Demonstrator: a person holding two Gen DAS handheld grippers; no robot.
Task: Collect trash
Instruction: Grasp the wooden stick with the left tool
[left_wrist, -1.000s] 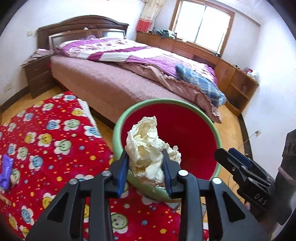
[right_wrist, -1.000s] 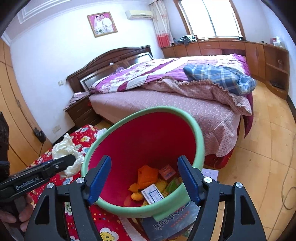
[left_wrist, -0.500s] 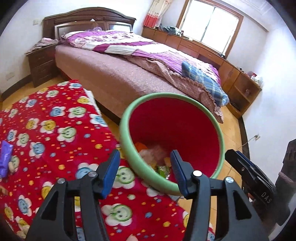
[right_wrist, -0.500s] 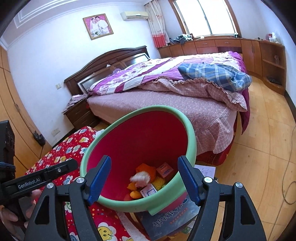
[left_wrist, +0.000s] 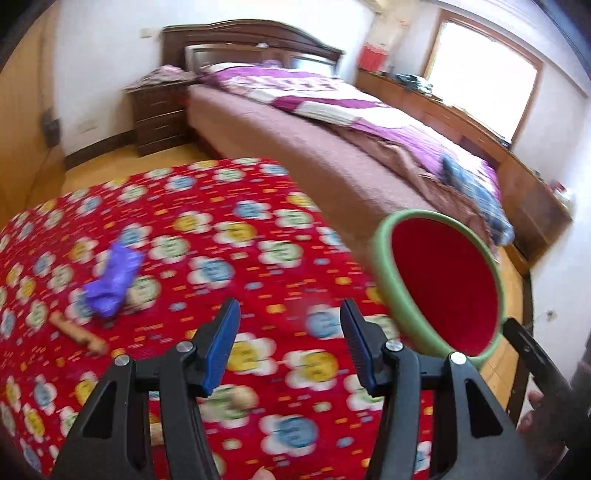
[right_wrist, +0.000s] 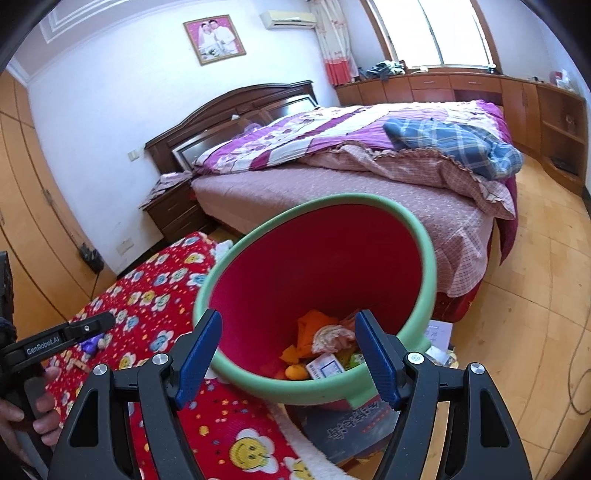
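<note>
A red bin with a green rim (right_wrist: 428, 254) stands by the red flowered cloth (left_wrist: 229, 236); it also shows at the right of the left wrist view (left_wrist: 384, 269). Inside lie a crumpled paper wad (right_wrist: 330, 338), orange scraps and a small box. My right gripper (right_wrist: 288, 360) is open and empty, held over the bin's near rim. My left gripper (left_wrist: 290, 343) is open and empty above the cloth. A purple wrapper (left_wrist: 112, 280), a brown stick (left_wrist: 77, 332) and a small round beige piece (left_wrist: 243, 398) lie on the cloth.
A bed (right_wrist: 369, 184) with purple bedding stands behind the bin. A dark nightstand (left_wrist: 159, 114) is by the headboard. A book (right_wrist: 343, 428) lies on the wooden floor (right_wrist: 535, 295) under the bin. Cabinets line the window wall.
My left gripper opened and dropped the paper wad into the bin, then swung left over the cloth, bringing the purple wrapper into view. The right gripper stayed open over the bin.
</note>
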